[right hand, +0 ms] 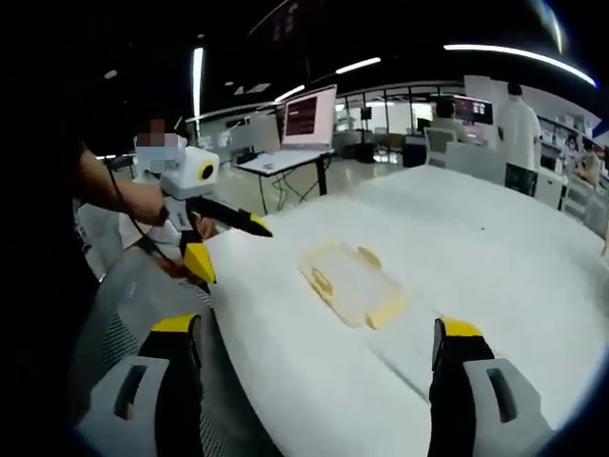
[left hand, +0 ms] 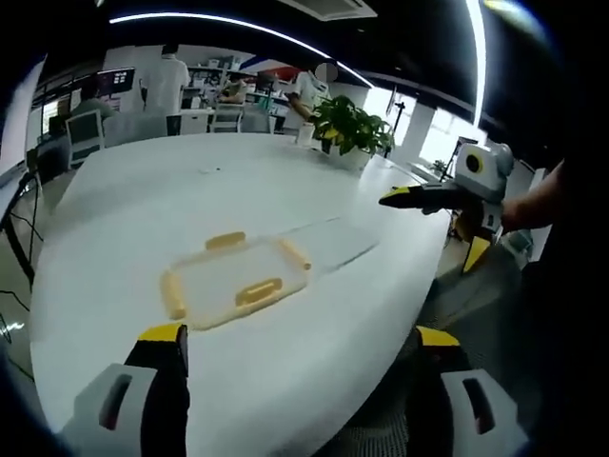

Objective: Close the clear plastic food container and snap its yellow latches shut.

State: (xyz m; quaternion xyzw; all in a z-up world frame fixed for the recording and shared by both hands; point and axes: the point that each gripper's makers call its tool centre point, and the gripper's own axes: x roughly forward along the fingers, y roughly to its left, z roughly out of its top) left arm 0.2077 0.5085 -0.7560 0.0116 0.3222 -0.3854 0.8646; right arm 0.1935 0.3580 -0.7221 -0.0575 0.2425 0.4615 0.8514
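Left gripper view: left gripper low over the near edge of the white table, jaws spread wide, nothing between them. Just ahead, flat on the table, the container, clear, with 4 yellow latches around its rim, well apart from both jaws. Beside it, toward the far right, a clear sheet-like piece on the tabletop, too faint to tell what. Coming in from the right, the right gripper, held in a hand, hanging above the table's edge with jaws wide apart, gripping nothing. Far end of the table: a potted plant. Behind, an office with desks, chairs and 2 people standing.

Right gripper view: right gripper above the table's rounded edge, jaws gaping wide, empty. Container ahead and between the jaw lines, flat on the table, yellow latches on its ends and sides, touching neither gripper. At left, the left gripper, carried by a hand, jaws splayed open, 1 tip pointing over the table edge toward the container, the other pointing down off the table. Nothing gripped there. Beyond, a desk with a lit screen, and a person standing at far right.
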